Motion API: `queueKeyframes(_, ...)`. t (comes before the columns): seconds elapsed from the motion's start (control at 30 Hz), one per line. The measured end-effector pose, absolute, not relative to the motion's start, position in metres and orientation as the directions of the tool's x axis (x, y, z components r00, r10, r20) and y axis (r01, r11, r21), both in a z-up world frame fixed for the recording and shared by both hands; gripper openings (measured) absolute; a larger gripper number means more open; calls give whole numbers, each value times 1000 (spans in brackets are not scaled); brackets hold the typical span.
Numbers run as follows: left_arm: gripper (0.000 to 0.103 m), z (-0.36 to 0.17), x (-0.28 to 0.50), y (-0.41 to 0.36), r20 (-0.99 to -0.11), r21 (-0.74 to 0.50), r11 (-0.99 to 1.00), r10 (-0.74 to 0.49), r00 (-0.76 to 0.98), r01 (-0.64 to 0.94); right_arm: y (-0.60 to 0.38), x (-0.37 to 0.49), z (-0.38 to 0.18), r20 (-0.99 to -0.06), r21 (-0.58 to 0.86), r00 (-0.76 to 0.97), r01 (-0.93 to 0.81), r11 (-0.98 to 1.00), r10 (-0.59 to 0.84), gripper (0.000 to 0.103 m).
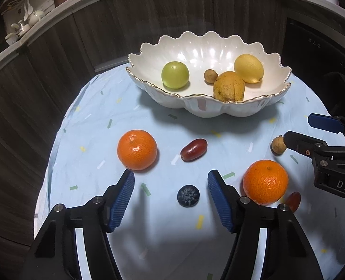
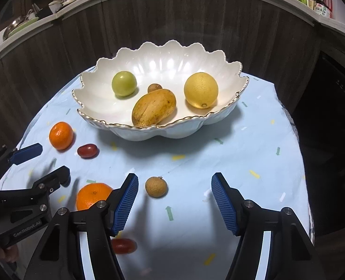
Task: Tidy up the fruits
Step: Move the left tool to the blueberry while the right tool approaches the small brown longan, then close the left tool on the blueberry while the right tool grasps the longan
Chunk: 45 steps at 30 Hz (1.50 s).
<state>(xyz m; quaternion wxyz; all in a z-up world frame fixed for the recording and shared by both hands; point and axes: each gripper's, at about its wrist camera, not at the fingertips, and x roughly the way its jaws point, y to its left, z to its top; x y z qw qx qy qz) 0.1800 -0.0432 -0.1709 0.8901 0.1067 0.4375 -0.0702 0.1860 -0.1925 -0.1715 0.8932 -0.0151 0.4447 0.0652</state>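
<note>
My left gripper (image 1: 171, 177) stands open low over the pale blue cloth, with a dark blueberry (image 1: 188, 196) lying untouched between its blue pads. My right gripper (image 2: 174, 179) is open too, and a small brown longan (image 2: 156, 186) sits between its fingers, nearer the left pad and apart from both. Loose on the cloth are two mandarins (image 1: 137, 149) (image 1: 265, 181) and two red oval fruits (image 1: 193, 149) (image 1: 293, 201). The white scalloped bowl (image 1: 137, 60) at the back holds a green fruit (image 1: 175, 74), a lemon (image 1: 248, 68), a mango (image 1: 229, 86) and another longan (image 1: 210, 76).
The round table's cloth (image 2: 254, 154) drops off at the left and right edges. Dark wood panelling (image 1: 116, 23) curves behind the bowl, under a counter with dishes and bottles. The near mandarin (image 2: 92, 196) lies just left of my right gripper's left finger.
</note>
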Motion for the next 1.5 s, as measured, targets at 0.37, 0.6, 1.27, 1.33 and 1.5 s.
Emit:
queueKeyframes(0.37,54,-185,180,-46,-808,114,967,-43,587,228,-190,189,-185,-809,36,575,-163,986,125,58)
queueKeyframes(0.6,47,-192,182,-45,-816,95,969,-56,575,229,-189,196,-192,-816,52,560,-179,983,145,53)
queueKeyframes(1.27,21,-193,176,-49,-795,76,963,-98,598,259,-181,194,-200,-809,58,561,-219,974,174,25)
queueKeyframes(1.33,21,-193,176,-49,-793,79,964,-95,601,256,-181,193,-199,-808,57,563,-218,974,173,25)
queueKeyframes(1.5,21,-190,174,-49,-789,81,963,-95,607,256,-183,189,-193,-804,57,570,-211,976,170,25)
